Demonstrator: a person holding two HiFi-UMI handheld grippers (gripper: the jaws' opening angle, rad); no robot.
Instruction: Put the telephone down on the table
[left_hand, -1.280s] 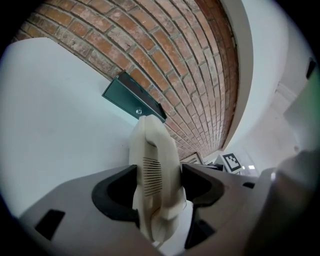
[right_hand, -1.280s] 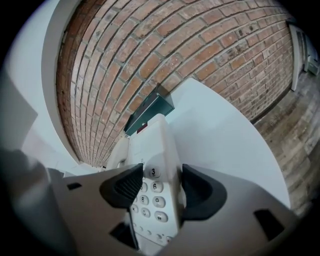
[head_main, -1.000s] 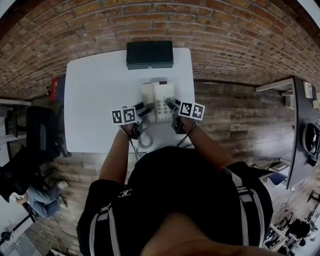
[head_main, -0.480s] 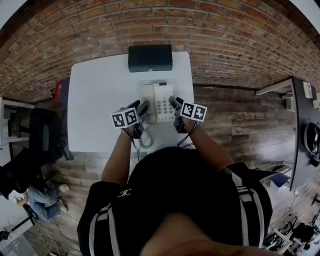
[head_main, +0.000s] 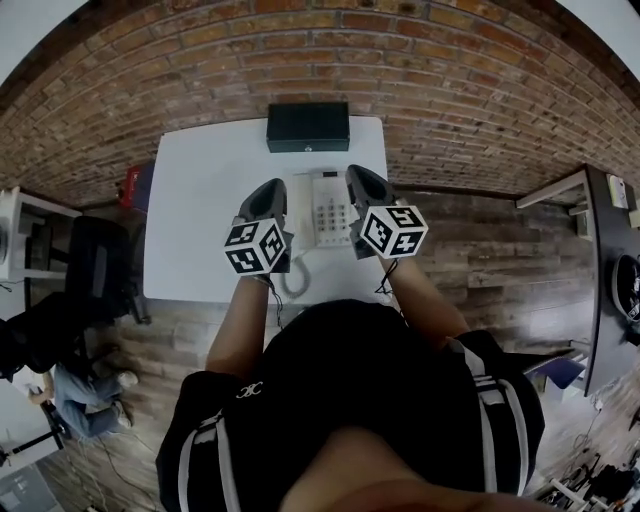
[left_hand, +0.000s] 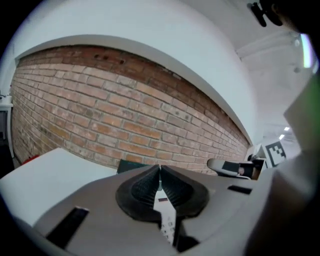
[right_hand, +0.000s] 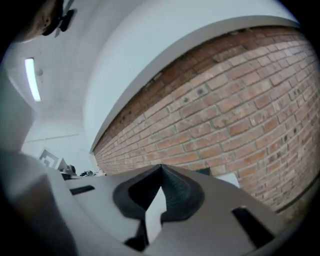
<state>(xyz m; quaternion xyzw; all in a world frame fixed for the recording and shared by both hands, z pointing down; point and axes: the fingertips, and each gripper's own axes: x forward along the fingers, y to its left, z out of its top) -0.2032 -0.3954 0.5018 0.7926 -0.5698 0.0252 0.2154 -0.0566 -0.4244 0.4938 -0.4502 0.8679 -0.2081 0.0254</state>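
The white telephone lies flat on the white table, keypad up, with its coiled cord trailing toward the near edge. Both grippers hang high above it, pointing roughly level at the brick wall. My left gripper is left of the phone and my right gripper is right of it. Neither touches it. In the left gripper view the black pads meet with nothing between them, and a strip of the telephone shows below them. In the right gripper view the gripper is likewise shut and empty.
A black box sits at the table's far edge against the brick wall. A black chair and a red object stand left of the table. Wooden floor and other desks lie to the right.
Both grippers stood low and open on either side of the telephone. They have since lifted well clear of it, levelled out and shut. The telephone has stayed on the table.
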